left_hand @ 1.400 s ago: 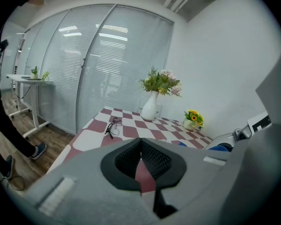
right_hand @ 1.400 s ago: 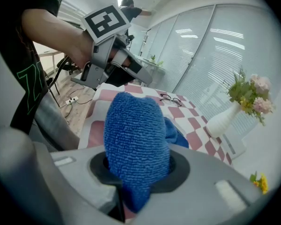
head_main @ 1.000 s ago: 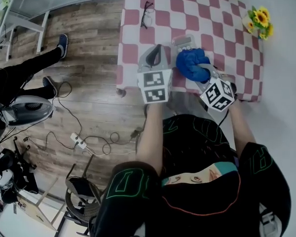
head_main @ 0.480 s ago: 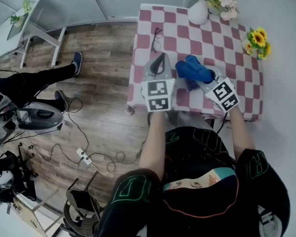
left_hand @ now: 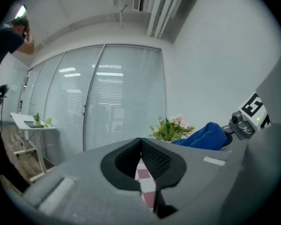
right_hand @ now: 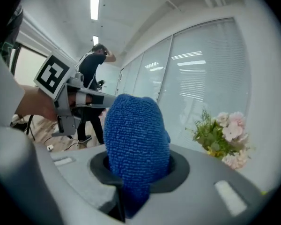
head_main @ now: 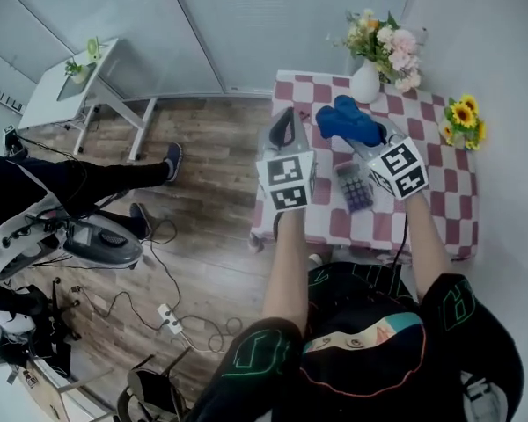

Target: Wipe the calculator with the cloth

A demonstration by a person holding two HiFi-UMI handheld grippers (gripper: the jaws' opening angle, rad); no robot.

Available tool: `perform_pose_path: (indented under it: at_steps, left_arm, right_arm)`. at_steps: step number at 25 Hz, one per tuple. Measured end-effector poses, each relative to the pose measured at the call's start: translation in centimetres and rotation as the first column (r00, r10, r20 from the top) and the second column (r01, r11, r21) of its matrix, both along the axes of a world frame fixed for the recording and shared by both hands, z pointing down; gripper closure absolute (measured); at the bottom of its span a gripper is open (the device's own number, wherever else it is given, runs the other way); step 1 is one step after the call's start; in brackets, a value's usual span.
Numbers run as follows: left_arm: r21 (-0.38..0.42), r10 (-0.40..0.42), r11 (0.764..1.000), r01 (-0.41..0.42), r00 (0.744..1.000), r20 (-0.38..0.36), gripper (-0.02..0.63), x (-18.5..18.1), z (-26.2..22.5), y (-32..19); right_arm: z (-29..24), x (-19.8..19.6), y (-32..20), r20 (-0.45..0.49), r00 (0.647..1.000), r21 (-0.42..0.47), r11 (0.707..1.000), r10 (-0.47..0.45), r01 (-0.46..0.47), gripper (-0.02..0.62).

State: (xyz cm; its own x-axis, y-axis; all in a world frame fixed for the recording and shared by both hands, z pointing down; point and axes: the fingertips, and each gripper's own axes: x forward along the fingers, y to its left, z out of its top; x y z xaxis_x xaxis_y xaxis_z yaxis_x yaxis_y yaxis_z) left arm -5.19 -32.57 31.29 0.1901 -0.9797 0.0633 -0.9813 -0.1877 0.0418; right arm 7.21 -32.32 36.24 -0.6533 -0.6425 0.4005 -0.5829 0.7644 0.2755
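A dark calculator [head_main: 354, 187] lies flat on the red-and-white checked table [head_main: 440, 196], near its front edge. My right gripper [head_main: 363, 132] hangs above the table's far half, shut on a bunched blue cloth [head_main: 345, 120]. In the right gripper view the cloth [right_hand: 136, 137] bulges out of the jaws and fills the gap of my right gripper [right_hand: 138, 172]. My left gripper [head_main: 286, 114] is held up over the table's left edge, shut with nothing in it. Its pads meet in the left gripper view [left_hand: 140, 142]. Both grippers are clear of the calculator.
A white vase of pink flowers [head_main: 367, 82] stands at the table's far edge and sunflowers [head_main: 464, 120] at its right edge. Left of the table is wood floor with cables [head_main: 167, 310], a white side table [head_main: 84, 86] and a person's legs [head_main: 88, 178].
Both grippers have risen from low over the table, the right one carrying the cloth up. The calculator now shows uncovered below them. The head view has swung up toward the windows.
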Motion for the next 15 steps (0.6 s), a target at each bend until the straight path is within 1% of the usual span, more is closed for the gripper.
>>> perform_pose_path:
  at_steps: [2, 4, 6, 7, 8, 9, 11, 13, 15]
  left_arm:
    - [0.014, -0.028, 1.000, 0.027, 0.999, 0.032, 0.595, -0.7, -1.9, -1.5]
    - [0.052, -0.044, 0.998, 0.040, 0.996, 0.081, 0.595, -0.9, -4.7, -2.3]
    - [0.110, -0.054, 0.993, 0.040, 0.990, 0.127, 0.595, -0.6, -7.7, -2.1]
    - [0.134, -0.065, 0.990, 0.046, 0.988, 0.138, 0.595, -0.3, -8.7, -1.6]
    - [0.151, -0.073, 0.987, 0.052, 0.987, 0.142, 0.595, 0.0, -9.2, -1.2]
    - [0.160, -0.073, 0.986, 0.050, 0.987, 0.140, 0.595, 0.5, -9.3, -0.8]
    - [0.158, -0.039, 0.987, 0.018, 0.990, 0.133, 0.595, 1.6, -8.7, -0.5]
    - [0.152, 0.000, 0.988, -0.022, 0.990, 0.140, 0.595, 2.6, -7.9, -0.3]
    - [0.161, 0.020, 0.986, -0.043, 0.989, 0.144, 0.595, 3.1, -7.7, -0.3]
  right_arm:
    - [-2.0, -0.4, -1.9, -0.002, 0.999, 0.050, 0.998, 0.040, -0.040, 0.489]
    - [-4.6, -0.7, -3.4, 0.014, 0.997, 0.103, 0.992, 0.076, -0.077, 0.489]
    - [-7.7, -0.2, -4.2, 0.100, 0.986, 0.123, 0.982, 0.130, -0.142, 0.489]
    - [-9.0, 0.3, -4.3, 0.145, 0.976, 0.126, 0.975, 0.165, -0.183, 0.489]
    - [-9.8, 1.0, -4.4, 0.171, 0.964, 0.134, 0.965, 0.203, -0.227, 0.489]
    - [-10.2, 1.7, -4.3, 0.173, 0.955, 0.150, 0.952, 0.241, -0.267, 0.489]
    - [-10.3, 2.6, -3.9, 0.152, 0.943, 0.185, 0.929, 0.296, -0.321, 0.489]
    - [-10.2, 3.3, -3.7, 0.168, 0.932, 0.187, 0.918, 0.321, -0.350, 0.489]
    - [-10.3, 3.9, -3.9, 0.199, 0.920, 0.183, 0.909, 0.338, -0.374, 0.489]
